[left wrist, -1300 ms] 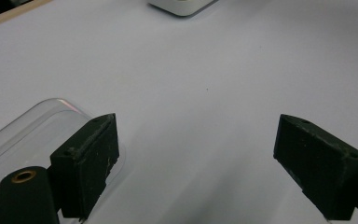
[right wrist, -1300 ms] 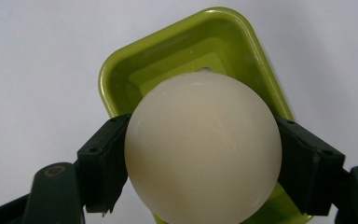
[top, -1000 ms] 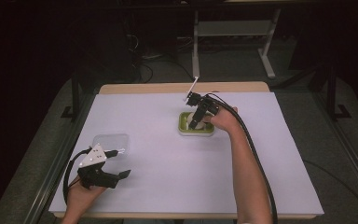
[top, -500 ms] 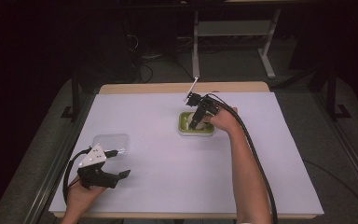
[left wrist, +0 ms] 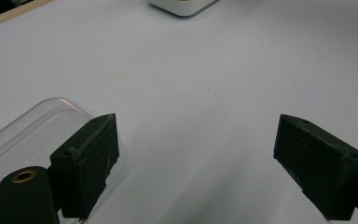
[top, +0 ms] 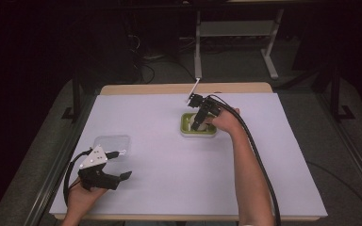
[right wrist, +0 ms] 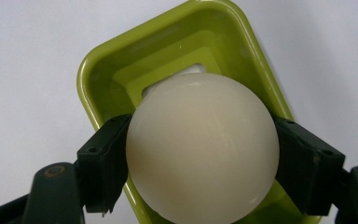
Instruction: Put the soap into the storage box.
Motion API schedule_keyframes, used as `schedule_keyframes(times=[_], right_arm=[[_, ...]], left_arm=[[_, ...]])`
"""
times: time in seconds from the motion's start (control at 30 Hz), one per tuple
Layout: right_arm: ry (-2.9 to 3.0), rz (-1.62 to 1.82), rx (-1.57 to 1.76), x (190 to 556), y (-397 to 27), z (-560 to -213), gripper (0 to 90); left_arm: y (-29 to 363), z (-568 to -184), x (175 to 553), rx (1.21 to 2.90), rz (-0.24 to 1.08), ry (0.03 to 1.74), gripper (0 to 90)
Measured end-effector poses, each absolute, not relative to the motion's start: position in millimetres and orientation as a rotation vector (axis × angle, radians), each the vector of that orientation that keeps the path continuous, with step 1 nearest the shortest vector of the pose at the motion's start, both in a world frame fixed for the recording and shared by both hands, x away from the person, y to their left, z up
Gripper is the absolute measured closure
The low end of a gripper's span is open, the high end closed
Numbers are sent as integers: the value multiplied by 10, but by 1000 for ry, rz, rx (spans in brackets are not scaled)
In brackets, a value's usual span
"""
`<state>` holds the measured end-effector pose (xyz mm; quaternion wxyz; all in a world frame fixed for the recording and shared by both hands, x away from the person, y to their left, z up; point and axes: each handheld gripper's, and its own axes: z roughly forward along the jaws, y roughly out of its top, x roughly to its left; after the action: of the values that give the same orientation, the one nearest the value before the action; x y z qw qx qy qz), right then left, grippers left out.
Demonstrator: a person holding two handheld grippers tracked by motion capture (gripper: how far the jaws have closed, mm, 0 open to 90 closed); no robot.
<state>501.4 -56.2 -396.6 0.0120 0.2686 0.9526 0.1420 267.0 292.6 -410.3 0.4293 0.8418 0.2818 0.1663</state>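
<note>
Cream ball [right wrist: 202,149] clamped btwn right tool [right wrist: 200,163] jaws, over green tray [right wrist: 121,60], left tool [left wrist: 209,163] wide open

- Table [top: 169,141]: covered by a matt, smooth white sheet that looks like paper; a strip of bare wood shows along the far edge.
- Green tray [right wrist: 121,70]: glossy, smooth moulded plastic.
- White ball [right wrist: 203,149]: smooth, with a soft satin sheen; faint fine ridges cross its surface.
- Clear lid [left wrist: 23,135]: transparent, glossy plastic.
- Left gripper [left wrist: 196,163] and right gripper [right wrist: 203,172]: matt black jaw pads with a slightly rough, scuffed finish.
</note>
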Motion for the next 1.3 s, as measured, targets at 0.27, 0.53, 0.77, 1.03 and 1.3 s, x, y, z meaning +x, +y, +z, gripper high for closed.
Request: schedule_keyframes(times=[0.27, 0.53, 0.77, 1.03, 1.3], right_arm=[[2970, 436, 833, 5015, -566, -3967, 241], [2967, 423, 826, 5020, -566, -3973, 241], [2965, 415, 838, 5023, -577, -3975, 240], [2954, 464, 841, 5010, -603, -3897, 255], [2961, 479, 854, 4967, -654, -3826, 250]], left_arm=[[2926, -4101, 2670, 2101, 415, 703, 136], [2925, -4093, 2663, 2097, 415, 706, 136], [2922, -4097, 2665, 2096, 412, 710, 136], [2918, -4093, 2667, 2098, 412, 704, 136], [2912, -4089, 2664, 2099, 409, 700, 136]])
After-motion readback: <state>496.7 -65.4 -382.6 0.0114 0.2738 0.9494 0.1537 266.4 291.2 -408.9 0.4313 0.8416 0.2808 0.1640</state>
